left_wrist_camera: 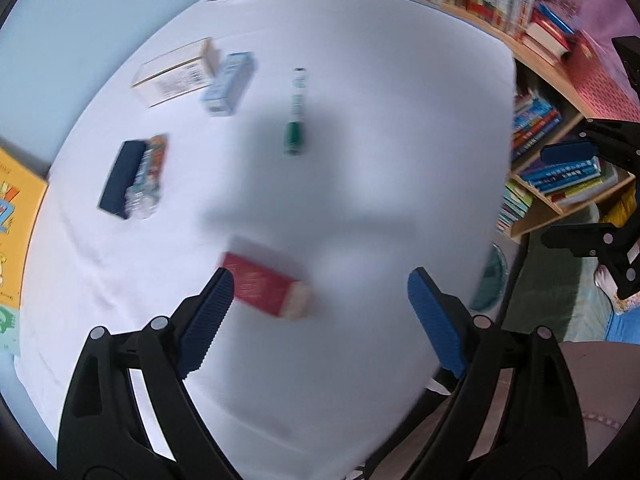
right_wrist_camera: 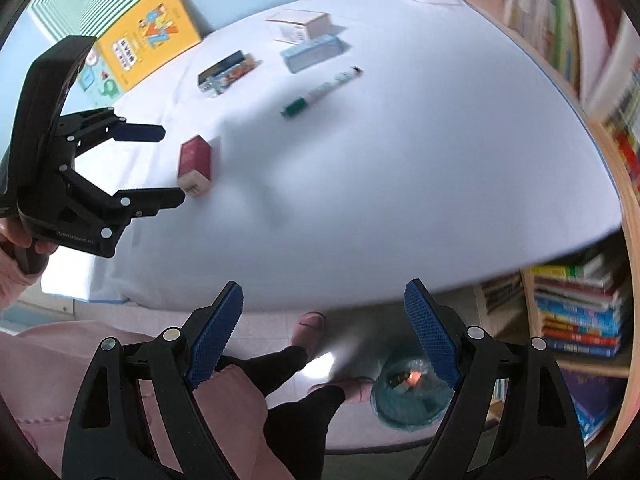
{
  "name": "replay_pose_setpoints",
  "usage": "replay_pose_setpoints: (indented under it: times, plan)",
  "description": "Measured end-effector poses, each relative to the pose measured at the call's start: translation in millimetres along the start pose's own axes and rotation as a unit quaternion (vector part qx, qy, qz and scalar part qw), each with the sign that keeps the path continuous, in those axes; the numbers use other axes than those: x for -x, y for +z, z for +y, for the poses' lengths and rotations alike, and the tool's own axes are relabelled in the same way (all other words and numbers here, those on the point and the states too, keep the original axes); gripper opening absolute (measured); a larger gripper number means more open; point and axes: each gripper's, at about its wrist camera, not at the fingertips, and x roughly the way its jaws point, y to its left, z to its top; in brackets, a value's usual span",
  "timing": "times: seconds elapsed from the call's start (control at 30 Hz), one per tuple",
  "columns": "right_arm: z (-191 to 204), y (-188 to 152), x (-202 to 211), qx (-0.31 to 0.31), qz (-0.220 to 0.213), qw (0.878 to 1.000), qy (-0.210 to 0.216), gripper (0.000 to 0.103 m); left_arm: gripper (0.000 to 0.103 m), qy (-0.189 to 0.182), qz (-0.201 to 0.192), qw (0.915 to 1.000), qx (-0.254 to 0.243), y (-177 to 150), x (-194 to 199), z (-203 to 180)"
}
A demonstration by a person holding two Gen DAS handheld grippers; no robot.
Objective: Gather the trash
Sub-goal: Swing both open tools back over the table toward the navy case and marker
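The left gripper point(left_wrist_camera: 320, 312) is held wide open over the near part of the table point(left_wrist_camera: 380, 120), with nothing between its blue pads, and the red box point(left_wrist_camera: 266, 286) lies just in front of its left finger point(left_wrist_camera: 206, 316). From the right wrist view the same gripper point(right_wrist_camera: 170, 164) is seen with one finger on each side of the near end of the red box point(right_wrist_camera: 195, 162), so the step in hand is judged to be the picking up of this box. For a good grip, the box should be brought to the middle of the gap, the pads lowered onto its two long sides, and the closing done only when both pads are level with it; a grip at one end may let it turn. The right gripper point(right_wrist_camera: 324, 332) is also open and empty, held beyond the near edge of the table above a teal bin point(right_wrist_camera: 408, 396) on the floor, where the trash is probably to be dropped. The red box is small and oblong, dark red with a pale end, and it looks light and stiff. Farther toward the far edge lie a green marker point(left_wrist_camera: 295, 114), a dark blue box point(left_wrist_camera: 134, 174), a light blue box point(left_wrist_camera: 228, 82) and a white box point(left_wrist_camera: 176, 72).
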Motion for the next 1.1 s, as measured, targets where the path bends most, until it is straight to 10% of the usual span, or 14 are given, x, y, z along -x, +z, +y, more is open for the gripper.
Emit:
replay_pose_setpoints:
  times: [0.47,1.1]
  plan:
    - [38.4,75.9,-30.6,0.016,0.01,1.0,0.0,0.083,0.086,0.044,-0.009,0.9978,0.05,-4.9,9.0,130.7]
    - [41.8,140.4,-69.7,-0.026,0.031,0.999,-0.023,0.083,0.086,0.026,0.008,0.9987,0.044,26.2,-25.8,216.8]
